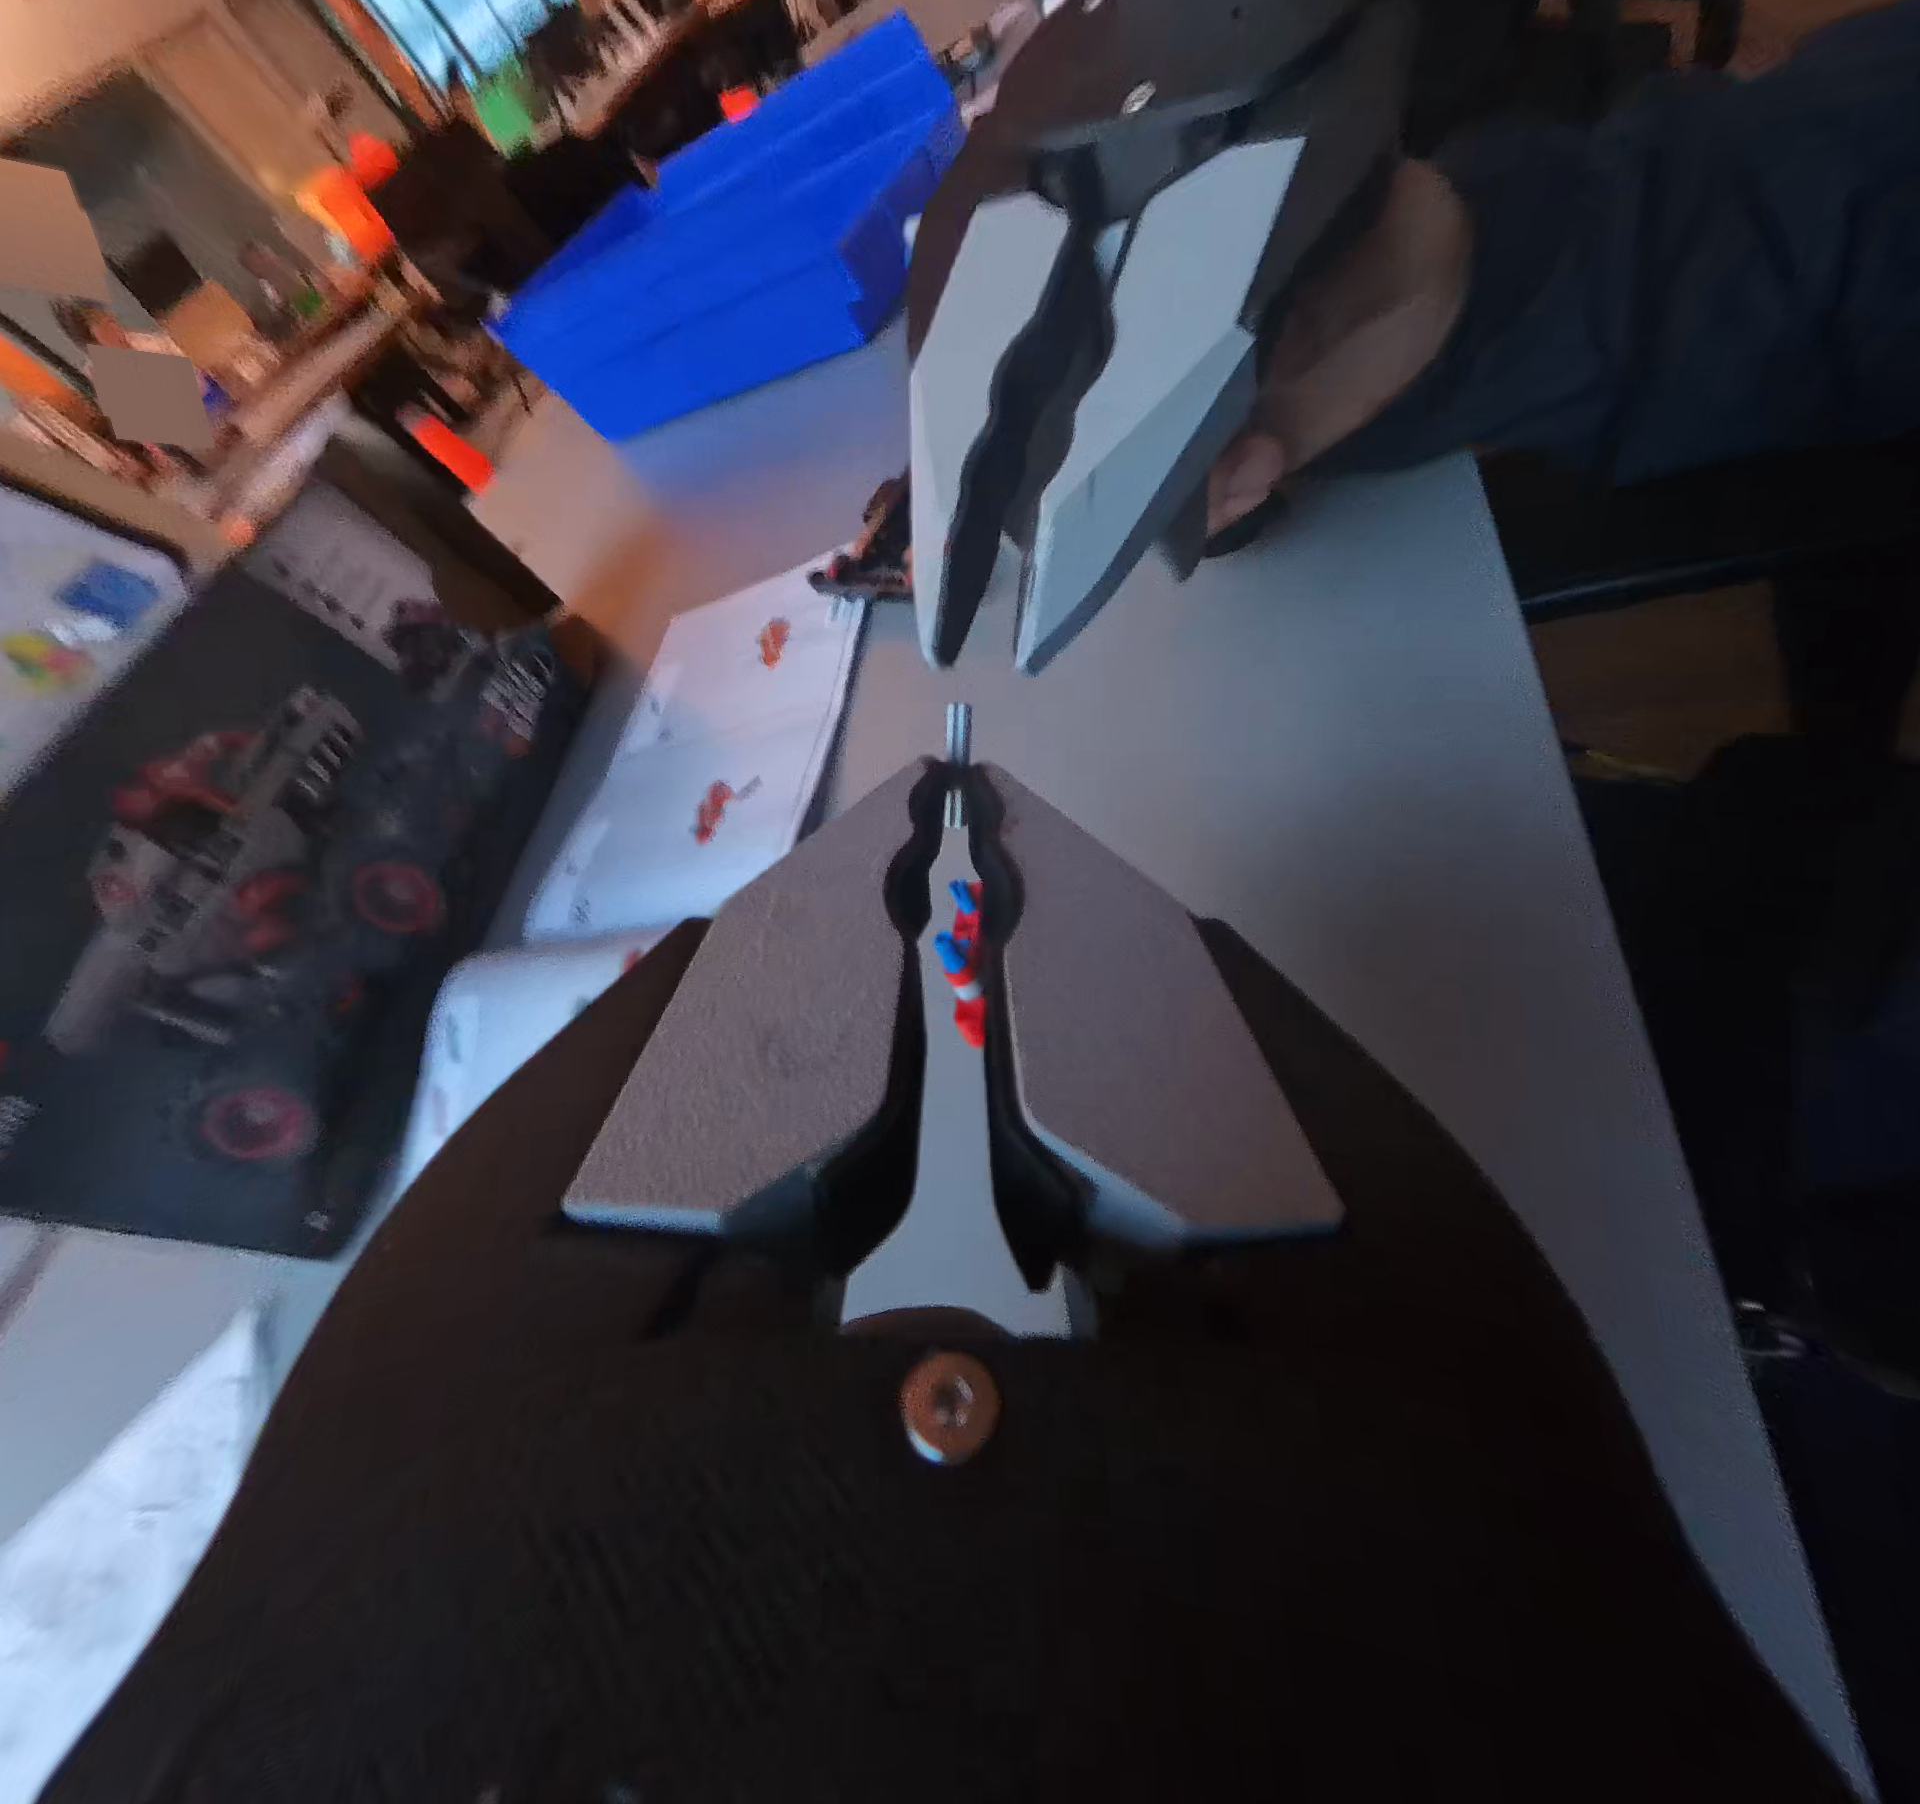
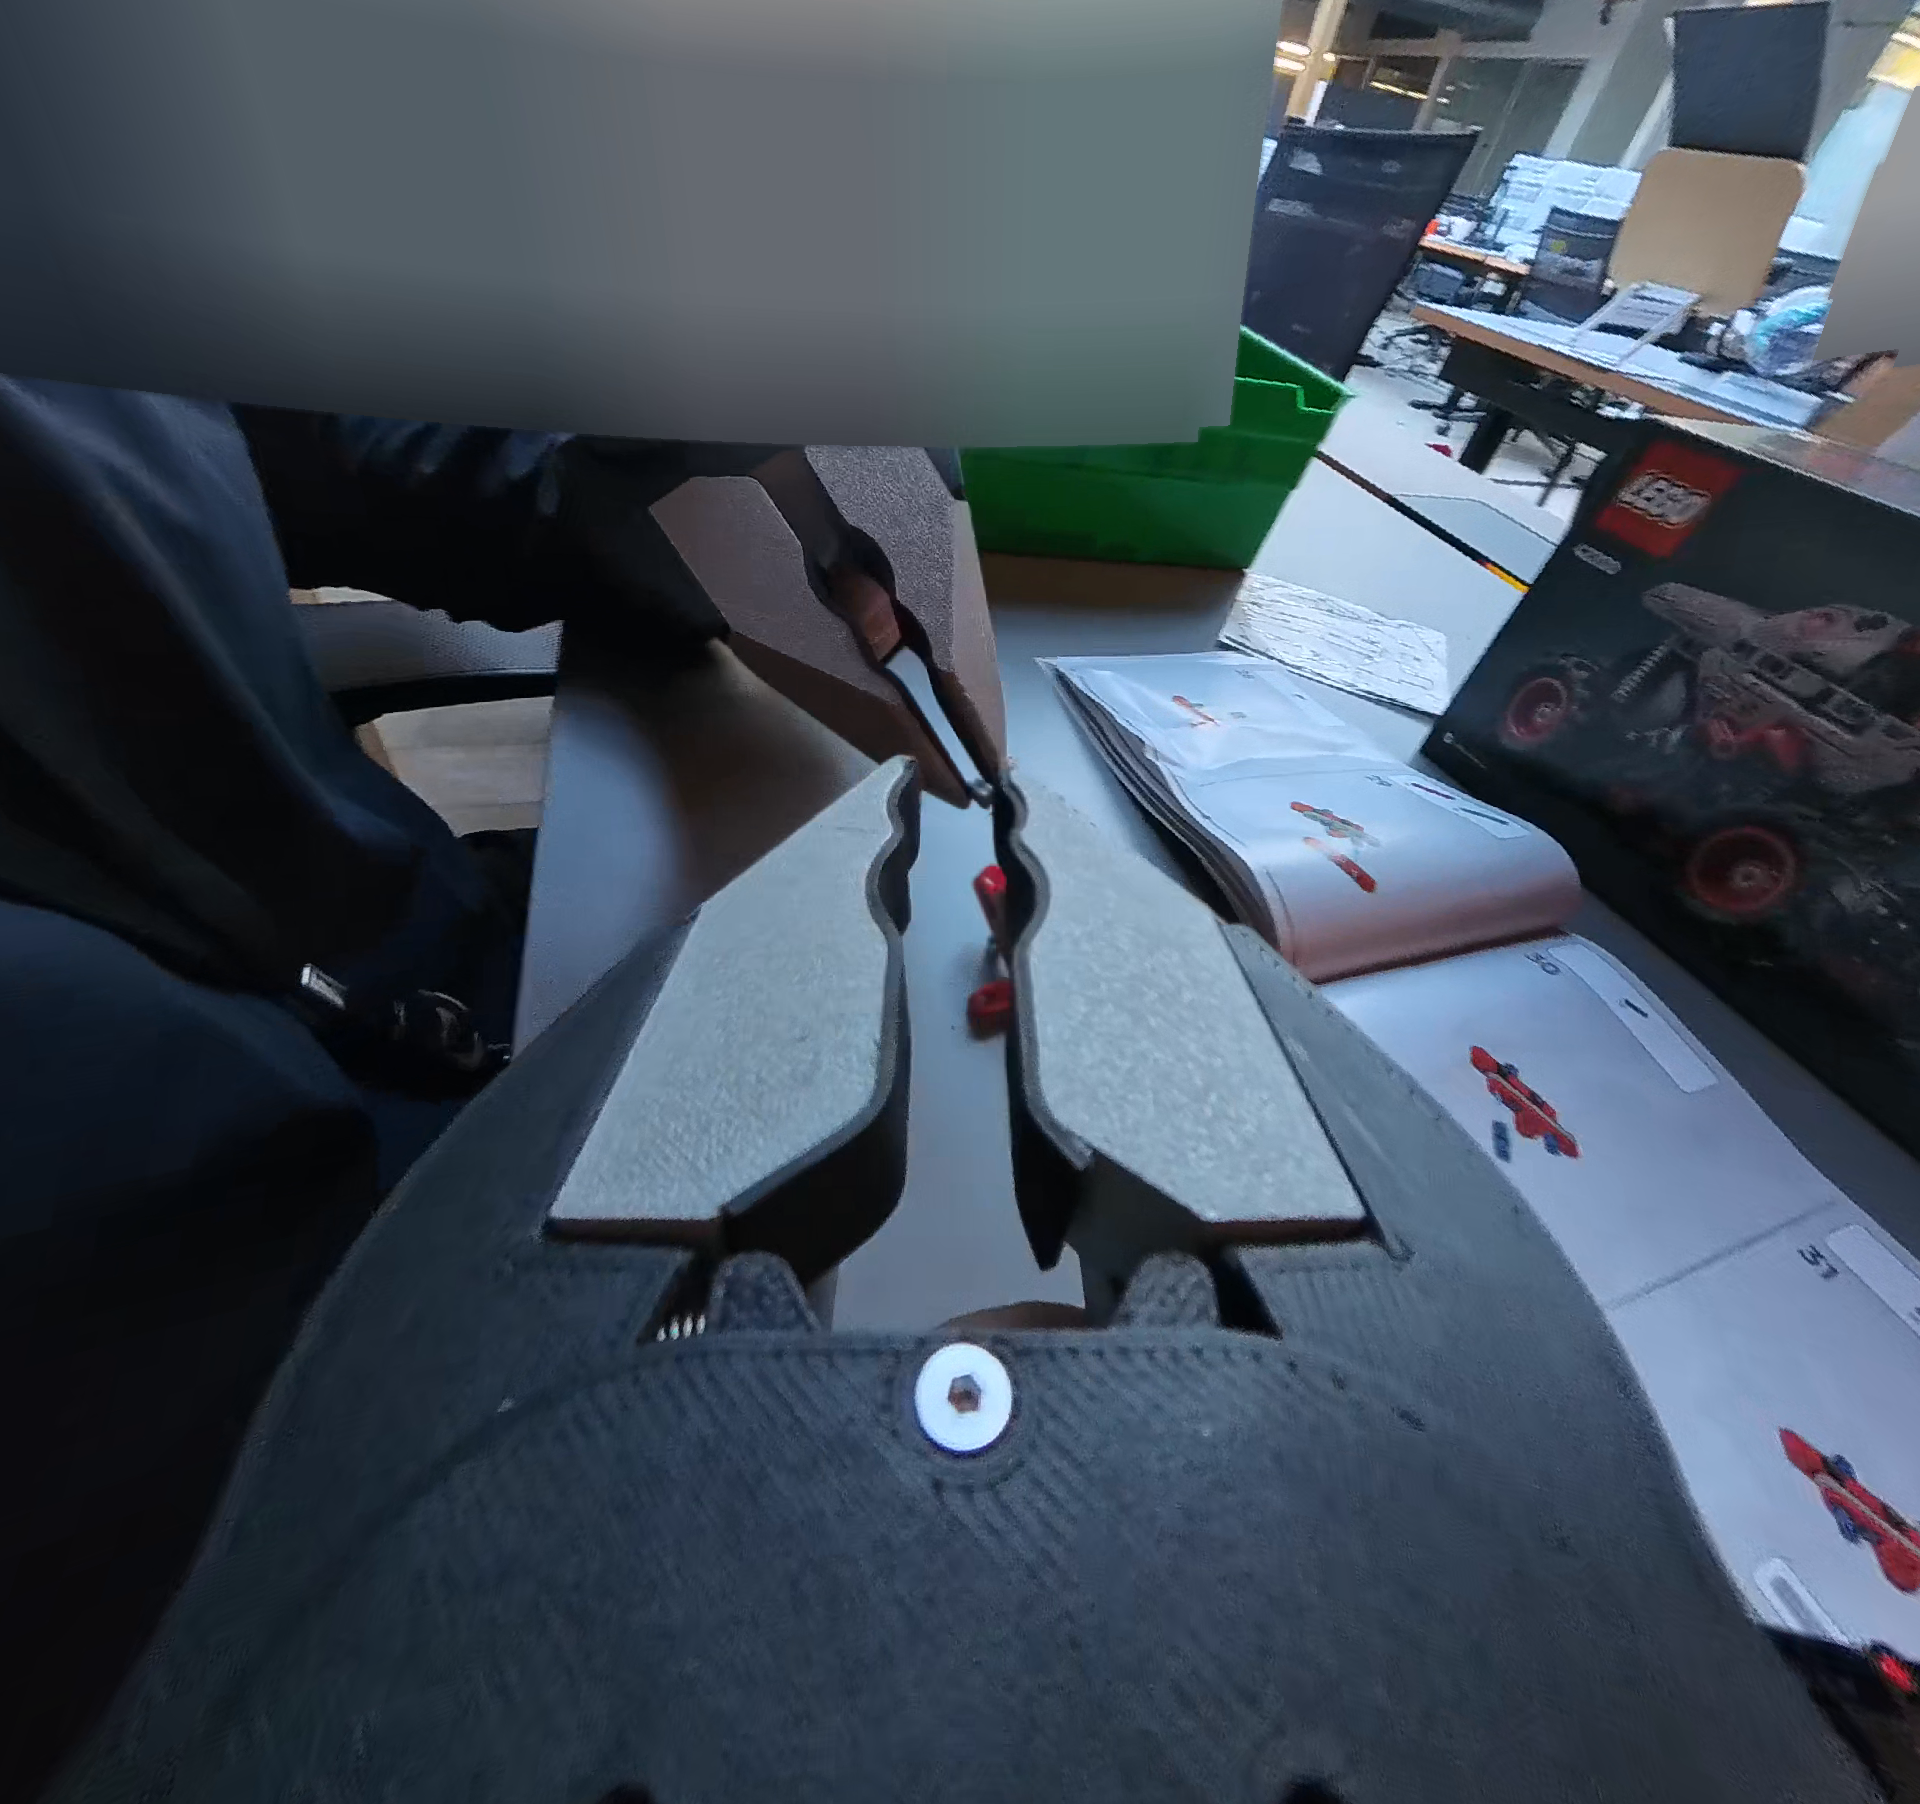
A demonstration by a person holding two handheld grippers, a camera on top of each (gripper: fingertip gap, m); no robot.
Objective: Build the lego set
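Closest to me, my left gripper (image 1: 954, 786) pinches a small grey pin (image 1: 957, 744) at its tips, long axis pointing straight ahead toward my right gripper (image 1: 979, 655), parted and empty. Below, red-and-blue lego pieces (image 1: 964, 965) lie on the grey table (image 1: 1299, 819), instruction booklet (image 2: 1340, 819) and lego box (image 2: 1725, 715) beyond.

Two handheld grippers with grey fingers: the left gripper (image 1: 956, 767) and the right gripper (image 2: 961, 798). One small grey metallic pin (image 1: 957, 728) sits between them. One red-and-blue assembly of bricks (image 1: 964, 965) lies on the grey worktop (image 1: 1299, 819). One open white instruction booklet (image 2: 1351, 819), one black set box (image 2: 1714, 715), one blue plastic bin (image 1: 727, 237), one green plastic bin (image 2: 1143, 487).
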